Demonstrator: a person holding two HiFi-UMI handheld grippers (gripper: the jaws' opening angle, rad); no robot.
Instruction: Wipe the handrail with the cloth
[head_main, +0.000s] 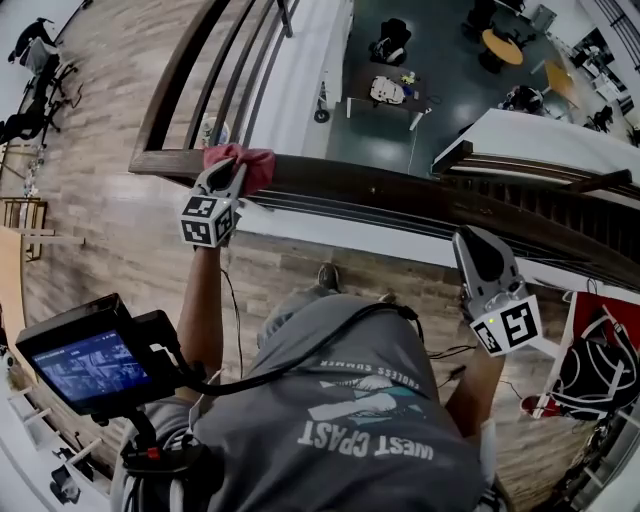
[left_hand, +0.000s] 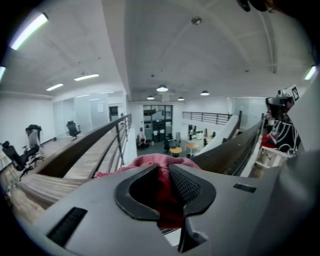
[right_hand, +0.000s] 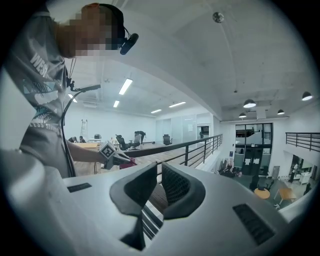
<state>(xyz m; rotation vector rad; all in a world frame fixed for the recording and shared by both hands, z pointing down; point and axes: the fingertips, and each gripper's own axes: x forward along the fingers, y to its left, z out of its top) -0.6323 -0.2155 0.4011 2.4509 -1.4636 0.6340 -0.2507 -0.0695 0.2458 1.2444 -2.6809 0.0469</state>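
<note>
The left tool (head_main: 224, 172) grips a crumpled pink-red cloth (head_main: 256, 165) at its tip, on the dark wooden handrail (head_main: 380, 196). The right tool (head_main: 472, 245) stands slightly open and empty. The shirt (head_main: 300, 400) reads "WEST COAST".

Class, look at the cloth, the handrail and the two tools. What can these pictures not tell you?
- Red fabric cloth: in the left gripper view, the grey body of the left tool hides the cloth's lower part and where it meets the dark wooden handrail.
- Handrail: in the head view it is cut off at the right edge, and any dirt is too small to see.
- Right tool: seen from above in the head view, it is unclear whether it touches the handrail.
</note>
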